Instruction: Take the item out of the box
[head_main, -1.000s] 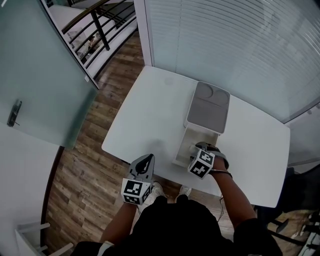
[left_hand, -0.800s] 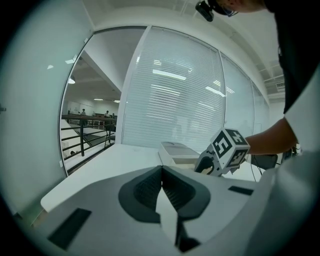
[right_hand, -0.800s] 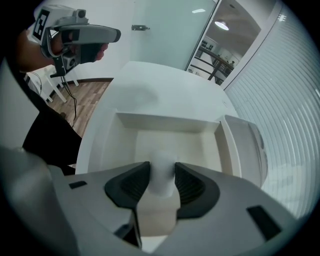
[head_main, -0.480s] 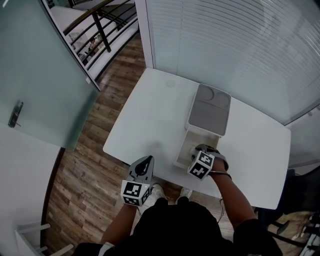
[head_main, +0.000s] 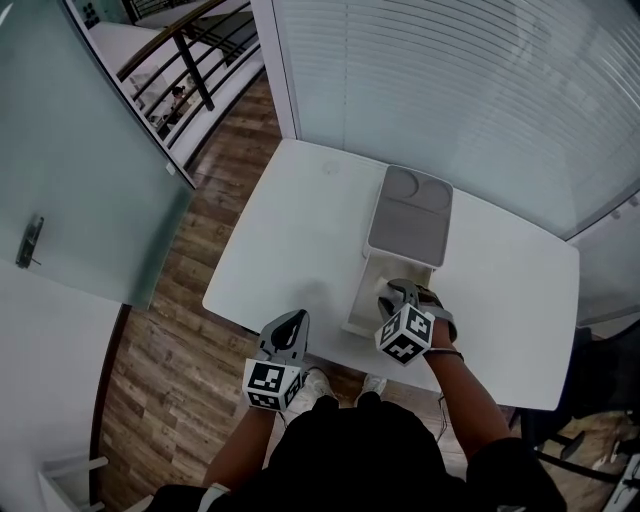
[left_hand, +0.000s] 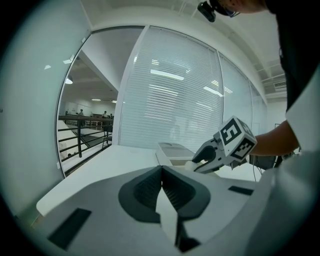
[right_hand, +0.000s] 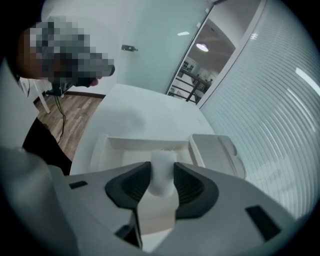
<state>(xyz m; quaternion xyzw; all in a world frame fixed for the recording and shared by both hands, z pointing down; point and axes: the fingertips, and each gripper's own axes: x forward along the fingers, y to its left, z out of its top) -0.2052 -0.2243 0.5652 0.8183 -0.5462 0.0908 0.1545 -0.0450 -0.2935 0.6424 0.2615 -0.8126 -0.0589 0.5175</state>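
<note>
A white box (head_main: 355, 300) stands open on the white table (head_main: 290, 220), its grey-topped lid (head_main: 410, 215) lying just beyond it. In the right gripper view a small white item (right_hand: 163, 159) sits between the jaws over the box's tray (right_hand: 100, 150). Both pads of my right gripper (right_hand: 161, 173) press on it. In the head view the right gripper (head_main: 396, 294) is over the box's near end. My left gripper (head_main: 294, 320) hovers at the table's front edge, left of the box. Its jaws (left_hand: 161, 172) are shut with nothing between them.
A slatted glass wall (head_main: 480, 90) runs behind the table. Wooden floor (head_main: 190, 290) and a frosted glass door (head_main: 70, 160) lie to the left. A railing (head_main: 190, 50) stands at the far left. The table's front edge is close to my body.
The head view has shifted a little. My right gripper stays over the near end of the box, and the left gripper has not moved.
</note>
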